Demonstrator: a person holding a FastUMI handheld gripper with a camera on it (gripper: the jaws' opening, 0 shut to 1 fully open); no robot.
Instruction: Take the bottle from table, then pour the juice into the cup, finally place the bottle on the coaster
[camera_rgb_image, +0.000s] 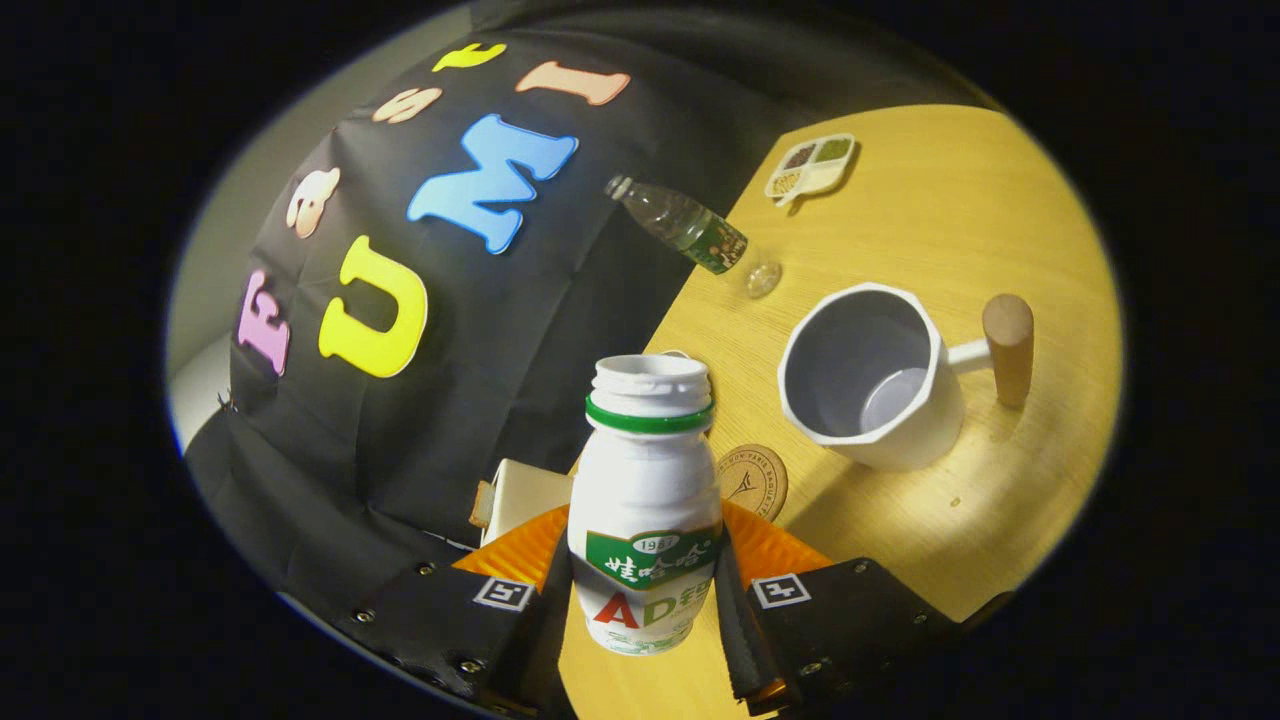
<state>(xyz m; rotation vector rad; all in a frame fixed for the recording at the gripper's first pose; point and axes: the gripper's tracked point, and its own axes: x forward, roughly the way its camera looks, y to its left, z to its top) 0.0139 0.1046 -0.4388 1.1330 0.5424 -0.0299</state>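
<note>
Gripper (645, 590) clamped both fingers on the white bottle (647, 500), cap off, apparently lifted off the table (960, 230). Cup (875, 378) sat at 2 o'clock from the bottle, coaster (752, 481) just beside it at 3 o'clock.

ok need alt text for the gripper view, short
The gripper is shut on a small white bottle, uncapped, above a wooden table. Beyond it are a round coaster and an empty white cup.
</note>
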